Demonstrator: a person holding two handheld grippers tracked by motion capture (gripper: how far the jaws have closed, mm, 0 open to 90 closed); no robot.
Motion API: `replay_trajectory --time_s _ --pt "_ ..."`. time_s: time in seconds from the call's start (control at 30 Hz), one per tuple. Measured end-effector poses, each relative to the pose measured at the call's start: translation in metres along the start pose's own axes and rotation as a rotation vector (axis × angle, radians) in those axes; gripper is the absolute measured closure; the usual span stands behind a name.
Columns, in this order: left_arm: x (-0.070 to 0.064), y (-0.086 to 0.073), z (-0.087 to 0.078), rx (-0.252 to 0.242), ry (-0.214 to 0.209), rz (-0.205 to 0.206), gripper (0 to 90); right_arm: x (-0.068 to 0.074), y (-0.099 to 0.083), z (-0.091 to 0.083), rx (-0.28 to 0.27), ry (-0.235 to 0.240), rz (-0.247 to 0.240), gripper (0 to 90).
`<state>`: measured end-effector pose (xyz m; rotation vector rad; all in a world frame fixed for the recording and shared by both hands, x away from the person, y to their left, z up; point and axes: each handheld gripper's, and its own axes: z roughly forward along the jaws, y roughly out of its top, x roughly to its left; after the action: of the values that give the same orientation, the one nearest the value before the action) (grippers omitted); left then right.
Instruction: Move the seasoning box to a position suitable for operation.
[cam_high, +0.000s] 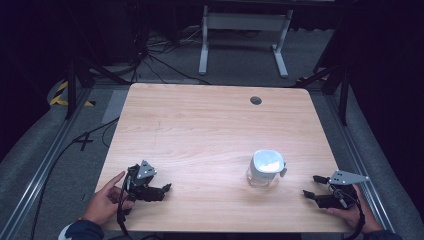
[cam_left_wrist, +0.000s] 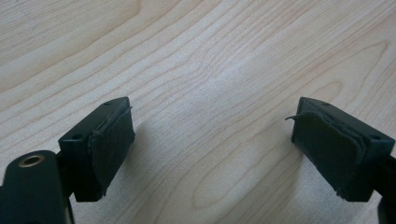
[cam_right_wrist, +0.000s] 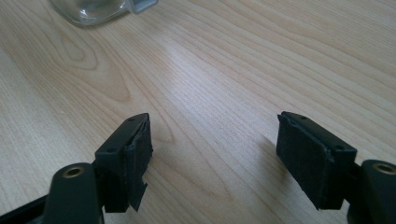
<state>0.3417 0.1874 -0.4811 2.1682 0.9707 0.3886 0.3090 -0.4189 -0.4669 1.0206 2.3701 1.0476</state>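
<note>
A clear glass container with a white lid (cam_high: 266, 168) stands on the wooden table (cam_high: 200, 130), right of centre near the front. Its glass base (cam_right_wrist: 91, 11) shows at the top left of the right gripper view. My left gripper (cam_high: 162, 190) rests on the table at the front left, held by a hand, jaws wide apart over bare wood (cam_left_wrist: 210, 126). My right gripper (cam_high: 310, 186) lies at the front right, to the right of the container and apart from it, also open with nothing between its pads (cam_right_wrist: 212, 144).
A round cable hole (cam_high: 256, 100) sits near the table's far edge. Beyond the table stand a white desk frame (cam_high: 245, 35) and loose cables (cam_high: 150, 50) on the grey floor. Metal rails run along both sides of the table.
</note>
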Motion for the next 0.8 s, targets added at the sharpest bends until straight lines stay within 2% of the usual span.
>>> replay_trajectory --time_s 0.37,0.4,0.43,0.47,0.5,0.57,0.6,0.67,0.7,0.73,0.8 --pt "0.0 0.001 0.001 0.003 0.002 0.003 12.3 0.0 0.0 0.0 0.0 0.0 -0.002 26.6" --pt "0.002 0.002 0.001 0.009 -0.001 0.015 11.2 0.0 0.0 0.0 0.0 -0.001 -0.002 26.6" --pt "0.001 0.002 0.002 0.012 -0.002 -0.007 9.6 0.0 0.0 0.0 0.001 0.0 -0.002 26.6" --pt "0.003 0.003 0.002 0.019 0.003 0.02 8.4 -0.001 0.0 0.0 0.004 0.002 -0.004 26.7" --pt "0.002 0.003 0.003 0.027 -0.005 0.001 7.5 -0.001 0.001 -0.001 0.01 0.004 -0.004 27.1" --pt "0.002 0.004 0.004 0.025 -0.001 0.012 6.1 -0.002 0.003 -0.002 0.023 -0.011 0.004 34.4" --pt "0.0 0.004 0.005 0.027 -0.002 -0.006 5.1 -0.002 0.004 -0.003 0.019 -0.021 0.006 40.9" --pt "-0.001 0.005 0.005 0.026 -0.007 0.014 4.9 -0.002 0.01 -0.009 -0.022 -0.018 0.014 48.8" --pt "0.0 0.007 0.005 0.041 -0.009 0.03 4.4 -0.002 0.015 -0.014 -0.05 -0.015 0.022 52.6" --pt "-0.002 0.007 0.008 0.025 -0.021 0.031 3.6 -0.002 0.019 -0.016 -0.066 -0.015 0.026 56.4" --pt "-0.003 0.009 0.009 0.036 -0.048 0.052 3.3 -0.001 0.03 -0.022 -0.103 -0.001 0.021 67.1"
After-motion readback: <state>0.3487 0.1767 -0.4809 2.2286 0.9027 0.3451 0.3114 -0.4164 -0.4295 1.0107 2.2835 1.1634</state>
